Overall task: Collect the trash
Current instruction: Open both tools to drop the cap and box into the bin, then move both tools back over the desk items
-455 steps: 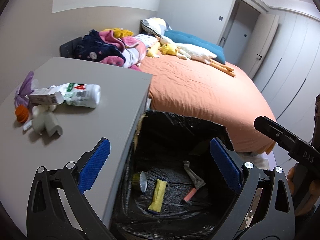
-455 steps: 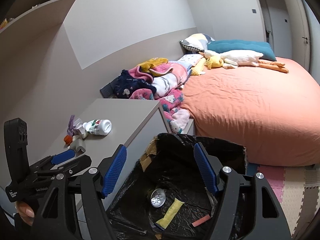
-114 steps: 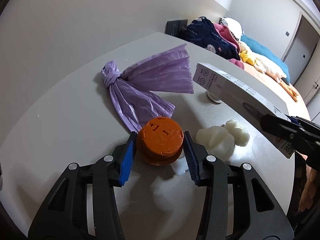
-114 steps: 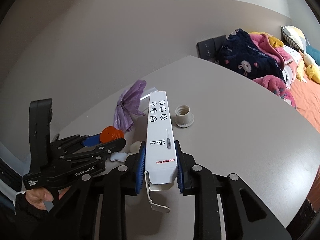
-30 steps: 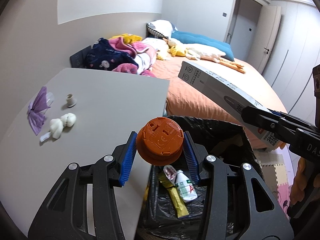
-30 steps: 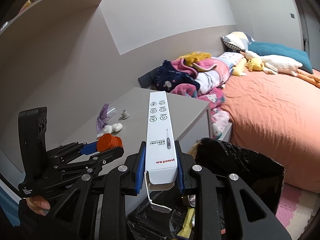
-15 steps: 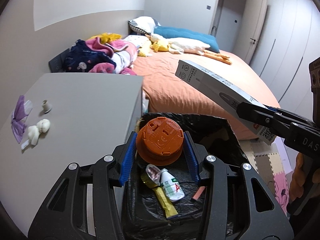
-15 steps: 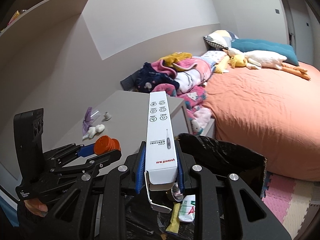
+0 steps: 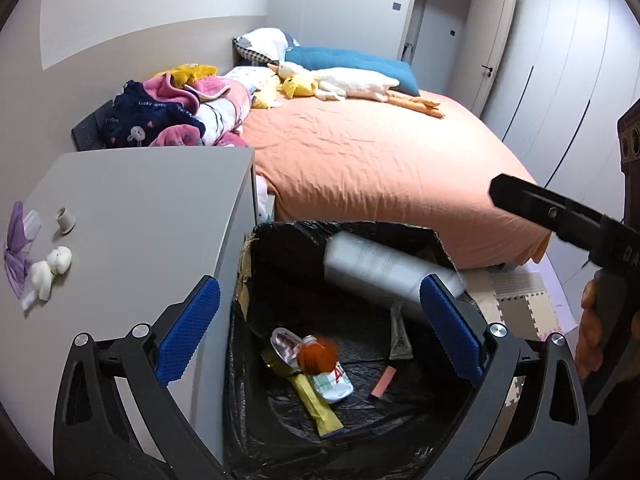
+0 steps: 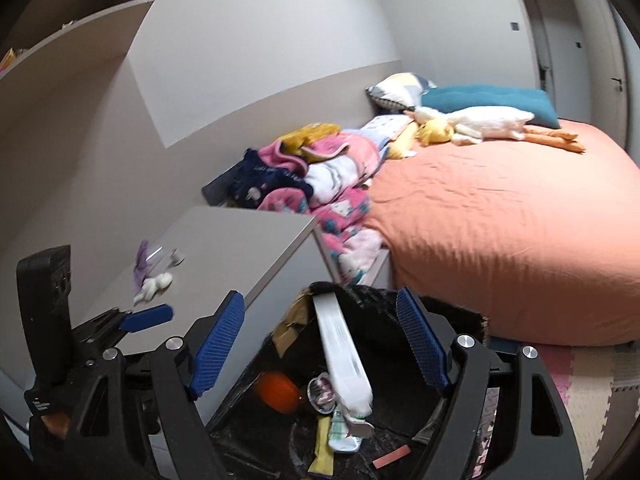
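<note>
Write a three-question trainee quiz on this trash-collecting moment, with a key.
1. True or false: the left tongs are clamped on the orange cap.
2. Where is the long white box now? A) lying on the grey table B) blurred, above the black-lined bin C) on the bed
3. Name one piece of trash left on the grey table.

Key
1. False. Both tongs' pads are opening with nothing pressed between them; the cap is blurred inside the bin.
2. B. It is between the right tongs, untouched by the pads.
3. Any of: purple bag, white wads, small white ring.
</note>
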A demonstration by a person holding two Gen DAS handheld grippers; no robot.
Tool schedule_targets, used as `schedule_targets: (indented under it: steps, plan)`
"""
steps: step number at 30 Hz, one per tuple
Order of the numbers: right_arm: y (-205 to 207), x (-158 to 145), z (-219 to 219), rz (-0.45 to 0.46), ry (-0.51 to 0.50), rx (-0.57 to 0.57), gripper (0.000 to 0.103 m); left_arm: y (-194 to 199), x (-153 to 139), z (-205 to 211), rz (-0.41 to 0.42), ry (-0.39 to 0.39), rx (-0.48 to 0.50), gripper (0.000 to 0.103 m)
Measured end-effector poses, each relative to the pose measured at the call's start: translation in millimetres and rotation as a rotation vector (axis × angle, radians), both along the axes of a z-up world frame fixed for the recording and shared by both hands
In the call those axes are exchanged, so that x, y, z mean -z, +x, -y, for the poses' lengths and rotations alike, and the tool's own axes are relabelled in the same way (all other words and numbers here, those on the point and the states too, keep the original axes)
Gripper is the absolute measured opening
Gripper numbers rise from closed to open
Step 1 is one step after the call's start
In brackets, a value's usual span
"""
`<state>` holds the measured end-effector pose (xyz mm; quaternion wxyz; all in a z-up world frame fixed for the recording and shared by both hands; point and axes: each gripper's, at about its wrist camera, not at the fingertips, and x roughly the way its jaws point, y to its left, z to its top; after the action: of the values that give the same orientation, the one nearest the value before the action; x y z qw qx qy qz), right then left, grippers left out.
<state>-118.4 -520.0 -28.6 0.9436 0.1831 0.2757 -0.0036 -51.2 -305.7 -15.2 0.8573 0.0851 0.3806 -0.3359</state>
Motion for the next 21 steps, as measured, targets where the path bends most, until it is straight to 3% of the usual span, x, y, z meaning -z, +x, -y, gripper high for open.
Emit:
schedule_targets:
  steps: [10, 21]
  plan:
    - [5.3, 5.2, -2.5, -0.012, 0.016, -0.009, 0.080, 10.5, 1.2, -19.2, -0.008, -0.002, -0.070, 0.097]
    - [26.7, 2.9, -41.1, -0.016, -0.006, -0.077, 0.080, 21.4, 3.6, -53.8, 0.006, 0.000, -0.137, 0.097]
